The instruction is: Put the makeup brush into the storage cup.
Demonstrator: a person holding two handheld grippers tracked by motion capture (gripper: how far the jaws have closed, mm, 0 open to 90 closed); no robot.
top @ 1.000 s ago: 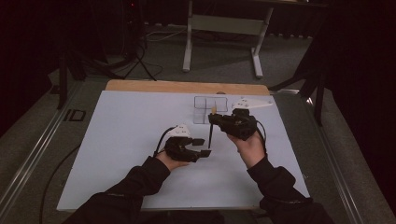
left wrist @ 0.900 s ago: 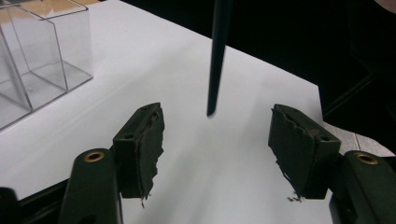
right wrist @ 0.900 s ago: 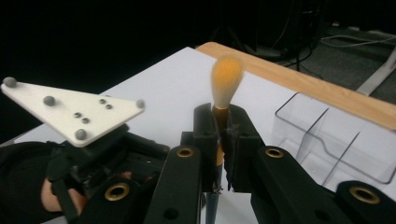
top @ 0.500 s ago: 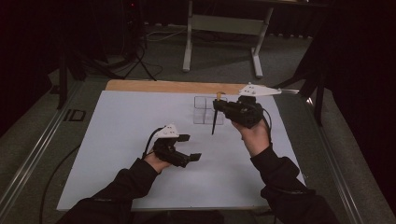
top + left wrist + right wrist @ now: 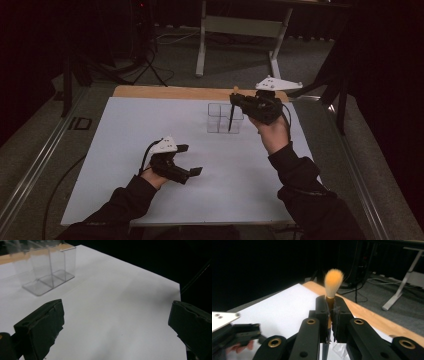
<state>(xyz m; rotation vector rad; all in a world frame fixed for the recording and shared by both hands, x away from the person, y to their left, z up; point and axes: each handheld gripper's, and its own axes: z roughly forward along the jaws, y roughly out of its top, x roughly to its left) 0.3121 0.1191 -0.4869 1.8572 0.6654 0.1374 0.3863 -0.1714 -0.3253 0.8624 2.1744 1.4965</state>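
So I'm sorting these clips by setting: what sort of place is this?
Probably a lab or studio set up for recording, not a home. A table covered in plain white stands in a dark room, cables trail over the grey carpet, and a bare desk frame stands behind.

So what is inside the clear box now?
The clear box looks empty. The brush, clamped in the right gripper, hangs handle-down above it; the far compartments are partly hidden.
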